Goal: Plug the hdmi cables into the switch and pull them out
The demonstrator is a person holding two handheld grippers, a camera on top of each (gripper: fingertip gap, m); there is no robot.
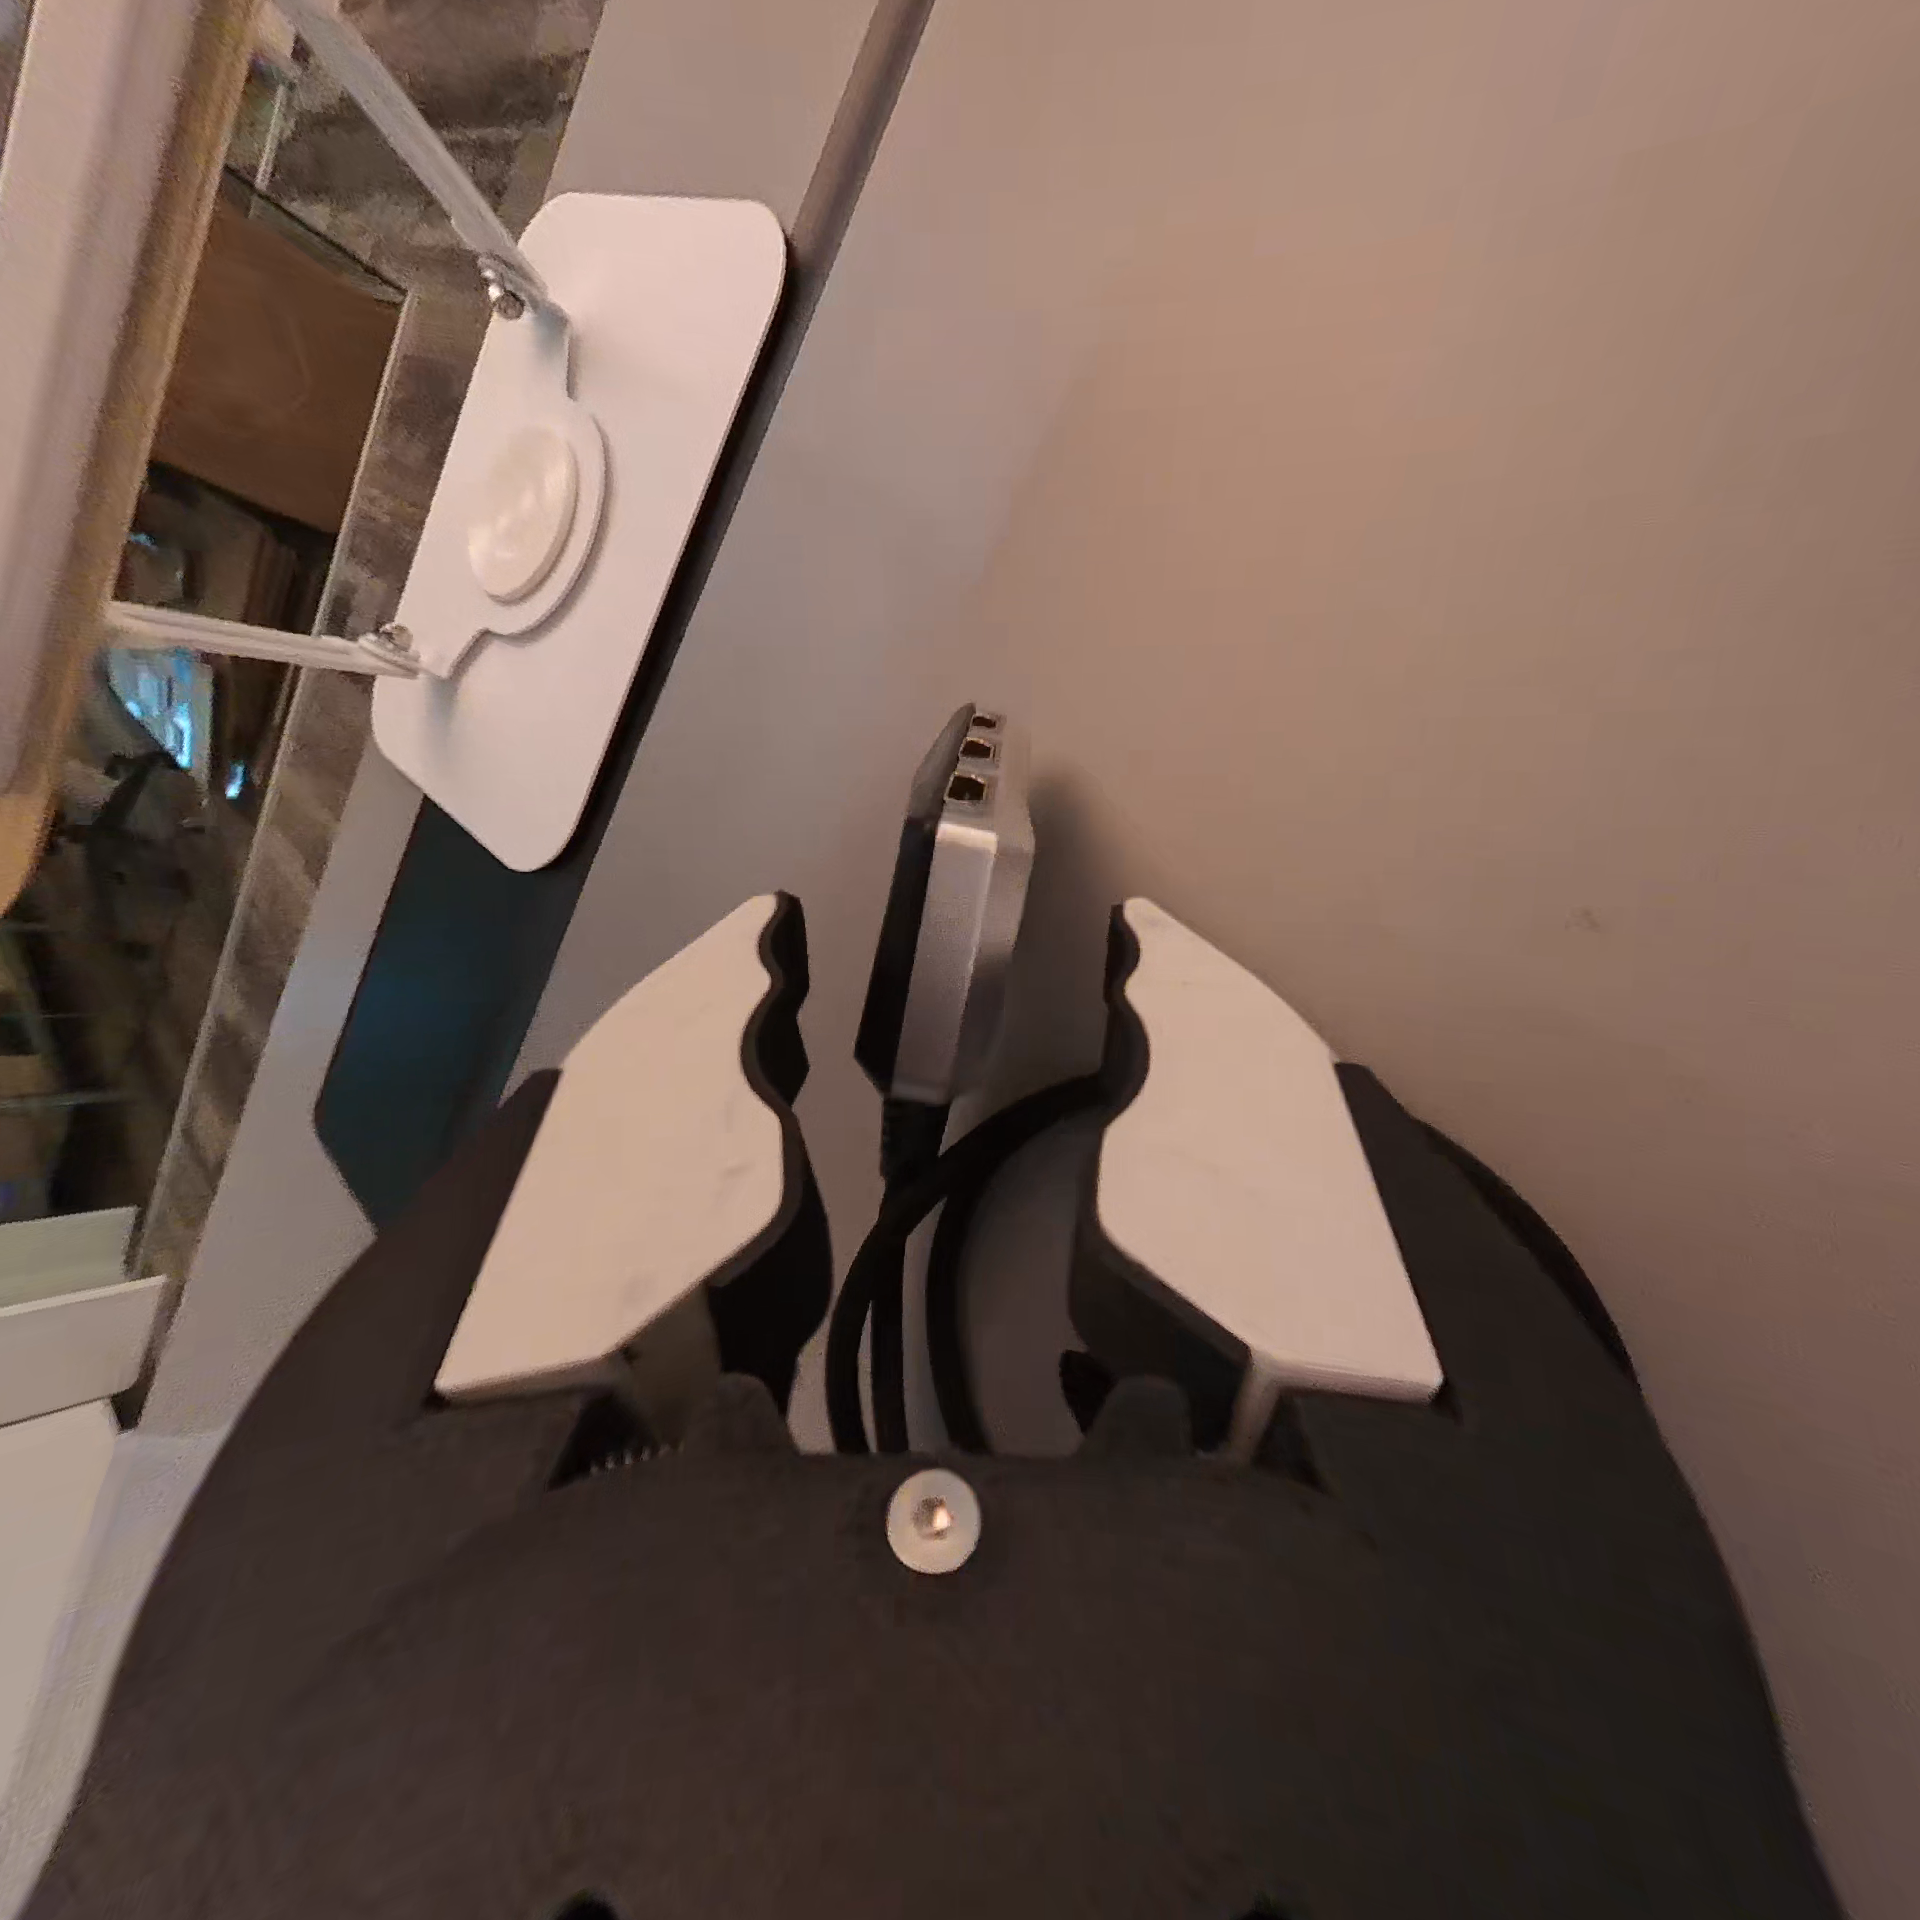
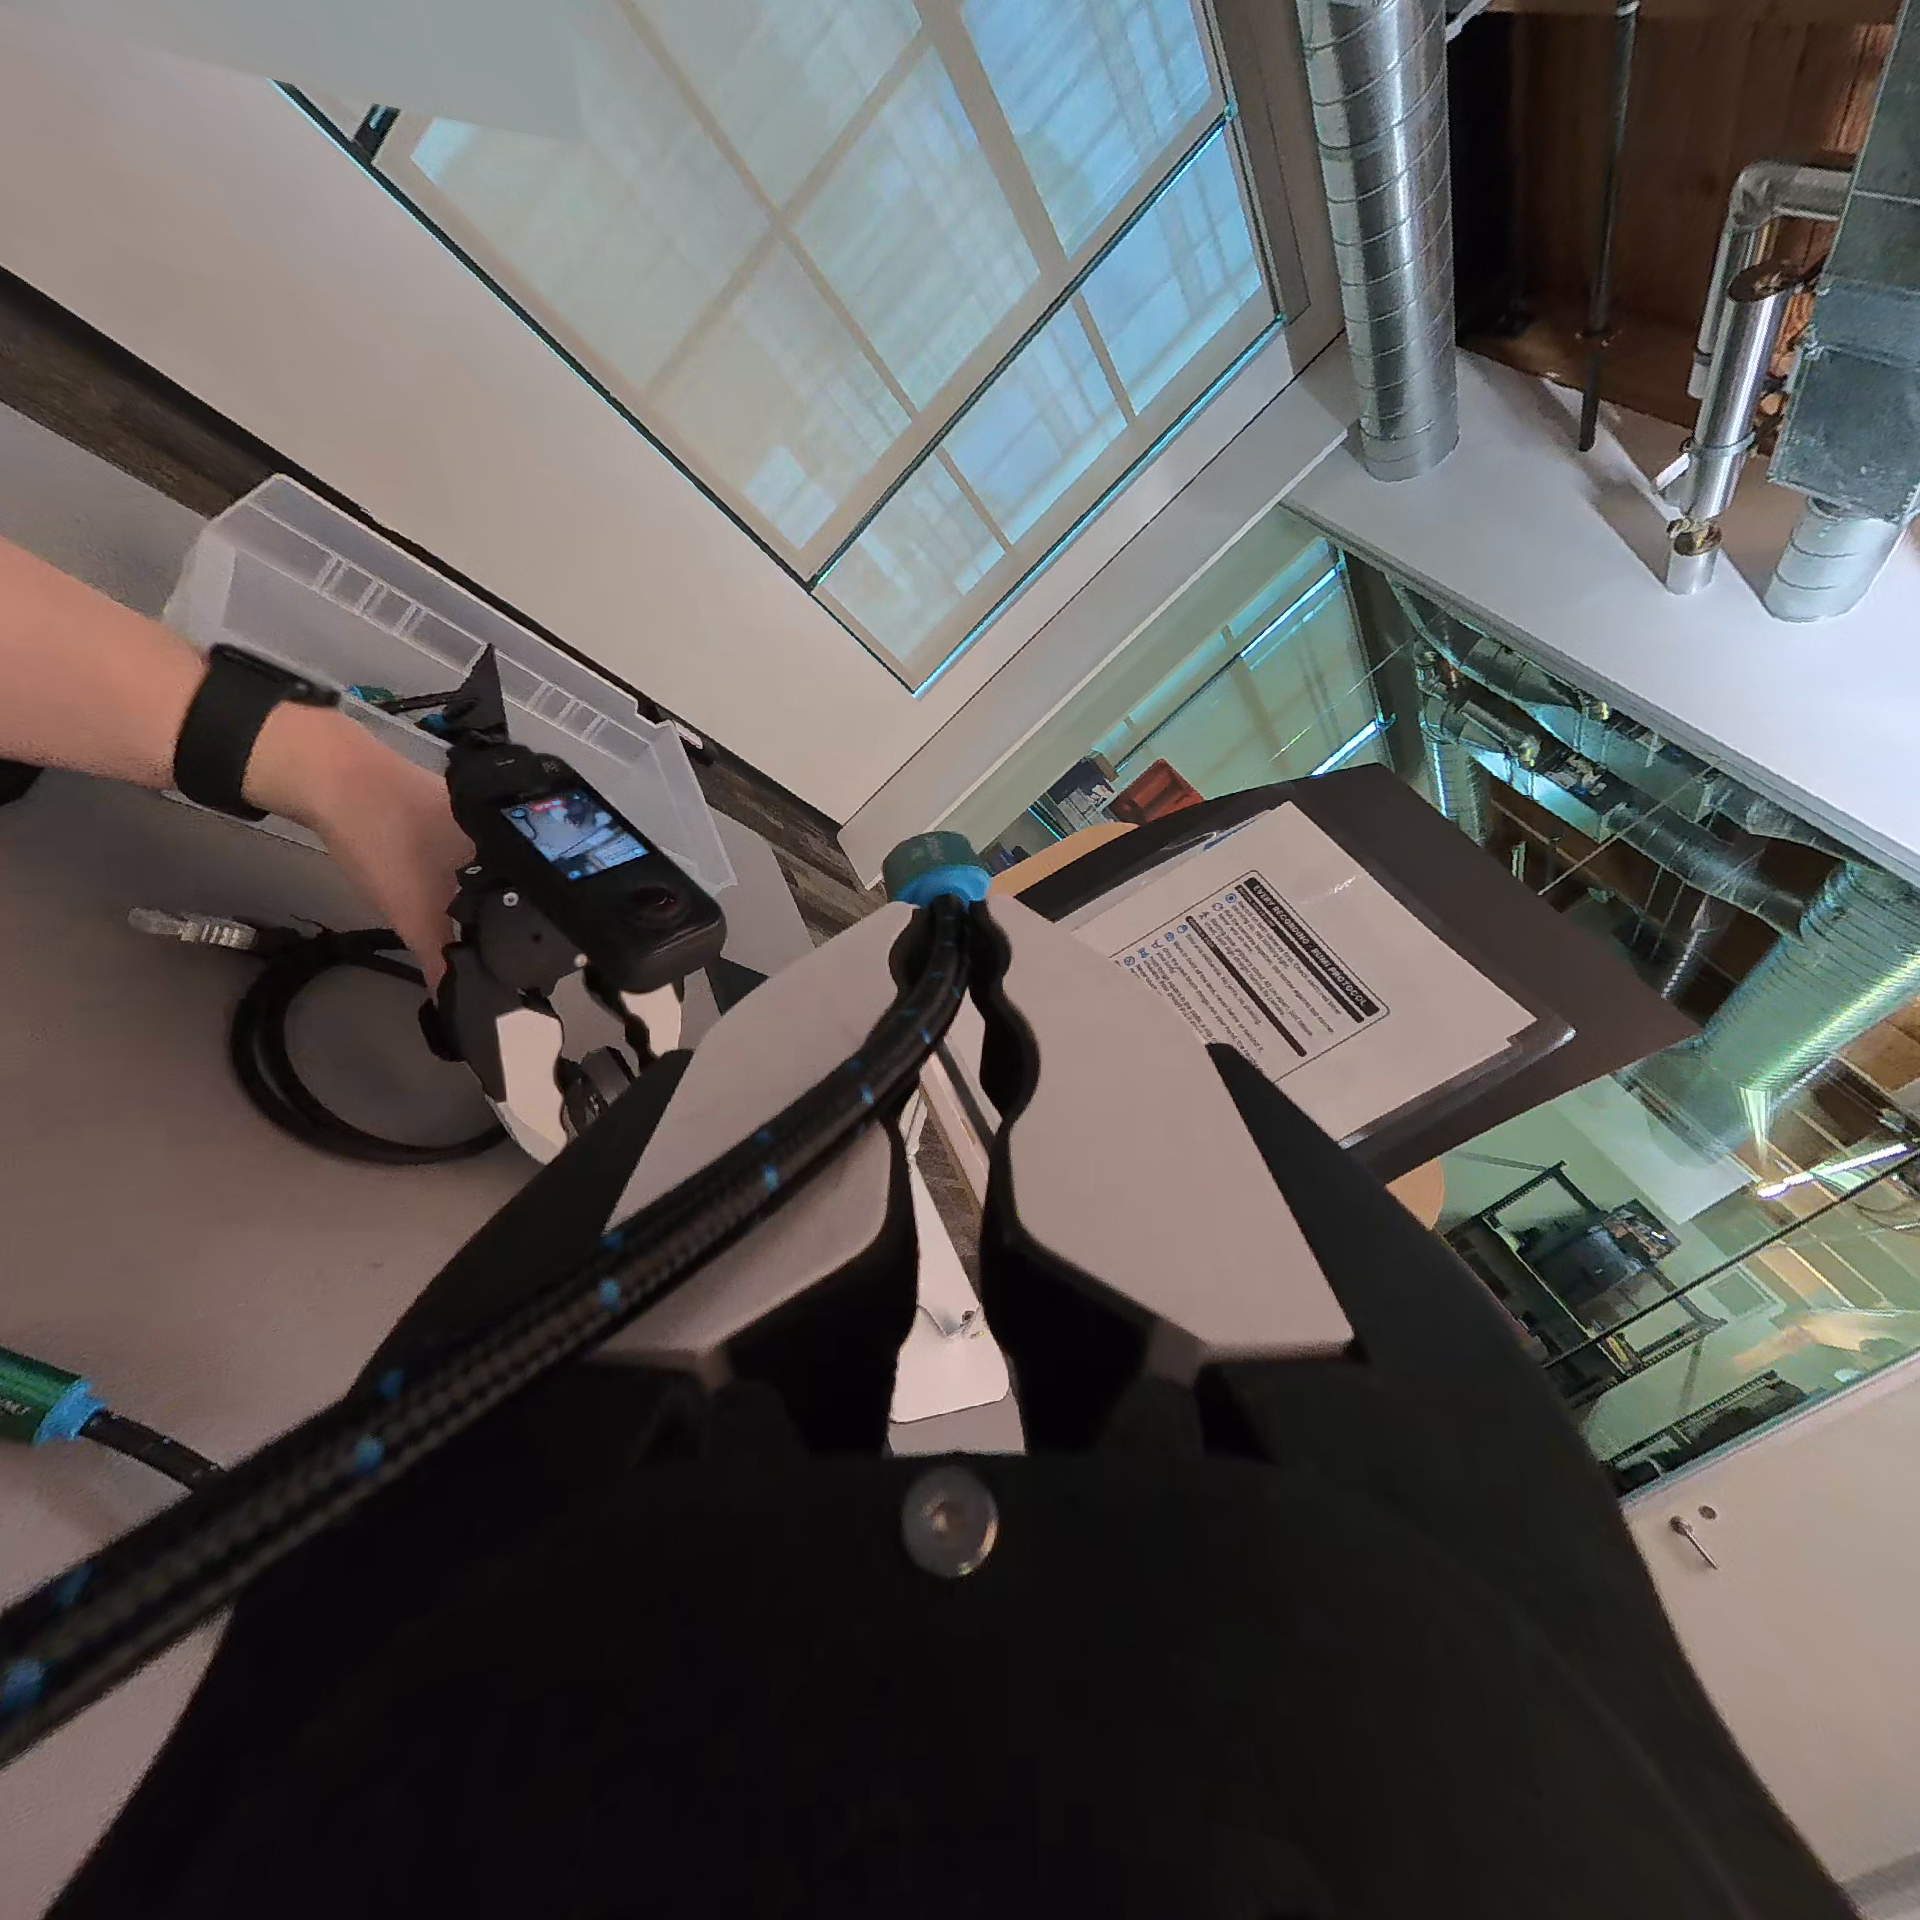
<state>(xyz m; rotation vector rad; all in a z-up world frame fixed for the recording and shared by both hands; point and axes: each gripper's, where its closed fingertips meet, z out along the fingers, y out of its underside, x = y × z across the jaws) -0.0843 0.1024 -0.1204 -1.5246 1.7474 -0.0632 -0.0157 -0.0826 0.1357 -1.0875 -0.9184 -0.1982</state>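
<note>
In the left wrist view, a white stand base (image 1: 582,520) with a round pad lies at the upper left of the frame, near the grey table's (image 1: 1455,520) edge. Toward the centre, the HDMI switch (image 1: 961,914) stands on edge on the table, its row of three open ports facing up and away, none filled. A black cable (image 1: 894,1247) runs from its near end back between the fingers. The left gripper (image 1: 956,956) has its white fingers (image 1: 644,1143) spread wide on either side of the switch, apart from it, probably ready to close and steady the body so a plug can be pushed in. In the right wrist view, at the left of the frame a person's hand (image 2: 353,821) with a black wristband holds that same left gripper down at the table beside a coil of black cable (image 2: 312,1060). A second green plug (image 2: 31,1392) lies at the lower left edge. At the centre, the right gripper (image 2: 951,935) is closed narrow on a braided black-and-blue HDMI cable (image 2: 623,1236), pinched just behind its green connector (image 2: 930,857), which points up and away. Gripping close to the head likely keeps the plug stiff for aiming. It is well apart from the switch, so insertion has not yet begun. A black board with a printed sheet (image 2: 1309,977) stands at the right.
</note>
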